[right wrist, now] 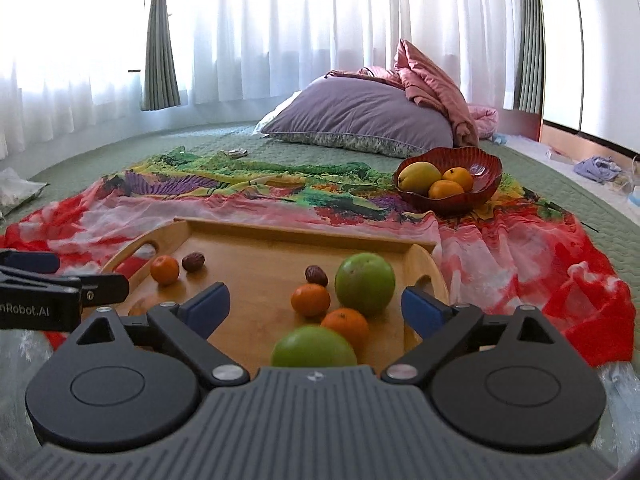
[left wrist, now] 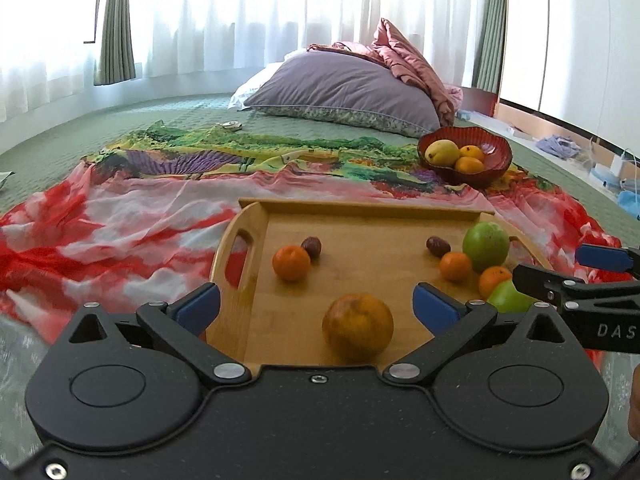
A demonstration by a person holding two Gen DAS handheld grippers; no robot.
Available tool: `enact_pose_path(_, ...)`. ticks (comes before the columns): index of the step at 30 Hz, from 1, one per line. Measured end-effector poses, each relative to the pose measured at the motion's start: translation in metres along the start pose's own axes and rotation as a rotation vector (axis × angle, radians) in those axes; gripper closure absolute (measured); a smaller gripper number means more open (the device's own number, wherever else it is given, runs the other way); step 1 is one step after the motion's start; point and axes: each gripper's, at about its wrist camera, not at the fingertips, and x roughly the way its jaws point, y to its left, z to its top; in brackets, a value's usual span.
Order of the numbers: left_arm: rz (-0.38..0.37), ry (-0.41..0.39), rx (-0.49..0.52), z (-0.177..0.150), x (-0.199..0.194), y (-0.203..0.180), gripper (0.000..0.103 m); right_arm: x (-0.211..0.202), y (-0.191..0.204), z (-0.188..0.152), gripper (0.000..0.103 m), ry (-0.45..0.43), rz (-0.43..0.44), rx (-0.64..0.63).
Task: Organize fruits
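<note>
Left wrist view: the wooden tray (left wrist: 360, 236) is occupying the centre, the red bowl (left wrist: 466, 152) sitting at upper right already holding three fruits. The left gripper (left wrist: 316, 304) is standing released, framing a large orange (left wrist: 357, 330) at lower centre — a pick appears pending. Right wrist view: the right gripper (right wrist: 316, 310) is likewise spread, empty, over a green fruit (right wrist: 314, 348) — closing squarely comes next.

Fruits (right wrist: 365, 289) on tray (right wrist: 280, 227), tray on cloth (right wrist: 500, 248), bowl (right wrist: 448, 178) behind right, pillow (right wrist: 360, 120) behind
</note>
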Motion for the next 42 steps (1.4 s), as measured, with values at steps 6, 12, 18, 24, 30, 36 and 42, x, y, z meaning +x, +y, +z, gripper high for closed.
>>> enact_pose_path(6,0.02,-0.007,0.012,-0.021,-0.009,-0.004,0.0,-0.018,0.007,-0.021,0.0,-0.028,-0.002,-0.015)
enact_pose_path(12,0.035,0.008,0.041,-0.042,-0.009,-0.011,0.0,-0.025,0.015,-0.044,0.0,-0.023,-0.021,-0.04)
enact_pose_path(18,0.072,0.042,0.059,-0.063,-0.002,-0.012,0.0,-0.018,0.011,-0.063,0.0,0.025,-0.02,-0.011)
enact_pose_path(24,0.086,0.087,0.034,-0.076,0.006,-0.007,0.0,-0.011,0.01,-0.077,0.0,0.056,-0.01,-0.018)
enact_pose_path(30,0.106,0.118,0.024,-0.086,0.013,-0.008,0.0,-0.002,0.013,-0.084,0.0,0.082,-0.011,-0.032)
enact_pose_path(36,0.086,0.126,0.002,-0.086,0.018,-0.004,0.0,0.008,0.009,-0.093,0.0,0.109,0.001,-0.008)
enact_pose_path(42,0.097,0.127,0.008,-0.087,0.02,-0.005,0.0,0.007,0.013,-0.098,0.0,0.087,-0.01,-0.028)
